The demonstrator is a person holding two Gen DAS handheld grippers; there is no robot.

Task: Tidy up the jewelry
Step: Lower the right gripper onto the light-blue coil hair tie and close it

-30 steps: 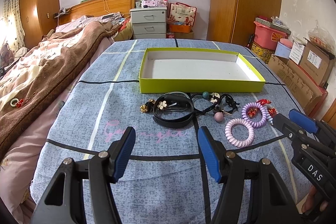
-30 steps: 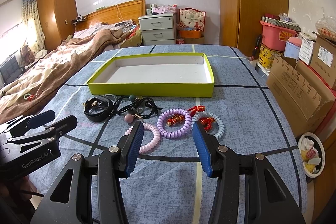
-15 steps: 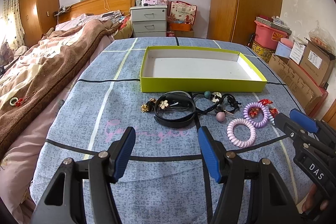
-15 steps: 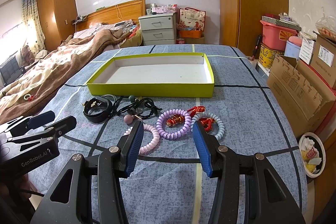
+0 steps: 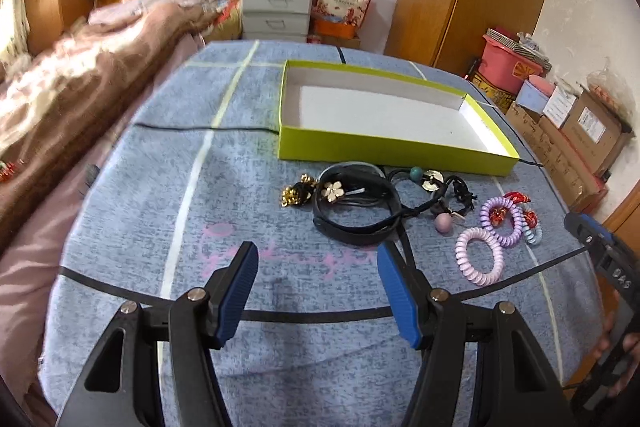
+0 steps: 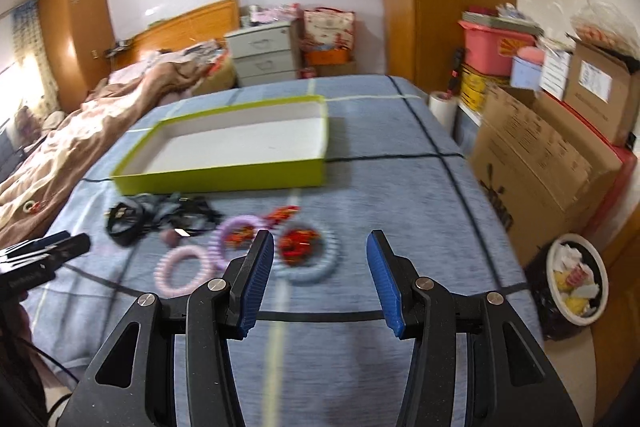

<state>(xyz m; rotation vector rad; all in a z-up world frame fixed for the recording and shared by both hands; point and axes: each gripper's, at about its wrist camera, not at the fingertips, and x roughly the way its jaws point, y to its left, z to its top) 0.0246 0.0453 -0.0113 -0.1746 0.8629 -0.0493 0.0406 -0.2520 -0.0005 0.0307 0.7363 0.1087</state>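
Pale-blue coiled plastic hair tie [image 6: 316, 265] lay just ahead of the right gripper [image 6: 320, 277], inside its wide-spread fingers; the left gripper [image 5: 316, 293], equally wide, hung farther off.

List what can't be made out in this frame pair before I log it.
- Right wrist view: motion blur smears the jewelry; the red charms inside the pale blue coil tie are shapeless.
- Left wrist view: the black cords tangle over each other, so the piece count is unclear.
- Left wrist view: the right tongs are cut off by the right edge; their opening shows only in their own view.
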